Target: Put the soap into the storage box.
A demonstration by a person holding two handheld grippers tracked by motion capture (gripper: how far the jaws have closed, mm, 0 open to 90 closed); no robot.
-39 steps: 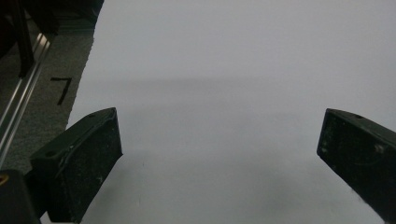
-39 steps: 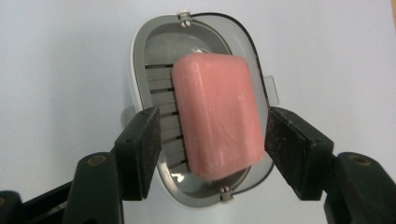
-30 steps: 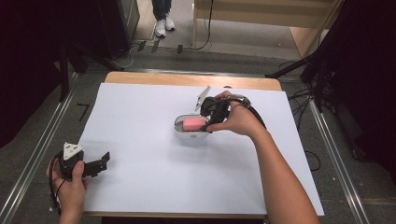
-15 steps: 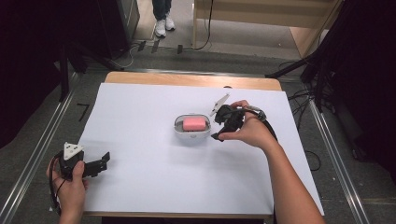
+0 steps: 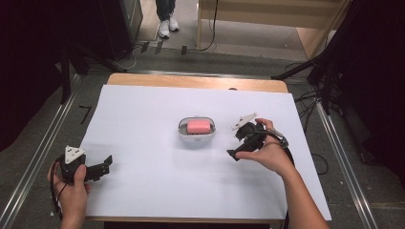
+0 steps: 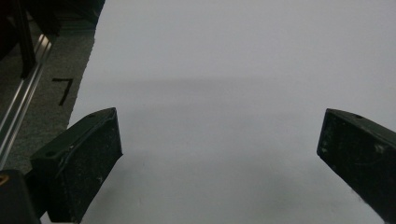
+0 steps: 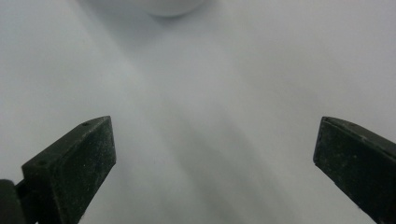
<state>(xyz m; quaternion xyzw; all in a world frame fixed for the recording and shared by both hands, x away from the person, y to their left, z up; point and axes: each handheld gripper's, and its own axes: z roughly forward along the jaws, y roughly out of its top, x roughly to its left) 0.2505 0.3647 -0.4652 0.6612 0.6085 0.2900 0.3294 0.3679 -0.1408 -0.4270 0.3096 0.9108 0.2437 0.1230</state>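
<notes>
A pink soap bar (image 5: 198,126) lies in a small white dish (image 5: 183,133) at the middle of the white table sheet. My right gripper (image 5: 236,145) is held to the right of the dish, apart from it, open with nothing between its jaws. In the right gripper view the jaws stand wide over bare sheet, and the dish's (image 7: 169,6) rim shows at the top edge. My left gripper (image 5: 106,165) rests near the front left corner, open and empty. Its fingers (image 6: 88,158) frame bare white sheet in the left gripper view.
The white sheet (image 5: 157,186) covers a wooden table (image 5: 191,82) whose far edge shows. Metal rails (image 5: 38,157) run along both sides on the grey floor. A person's legs (image 5: 166,19) stand beyond the table. A mark "7" (image 6: 61,88) is on the floor at left.
My right gripper has drawn back from the dish toward the right and front, leaving the pink soap in the dish. The left gripper has stayed put.
</notes>
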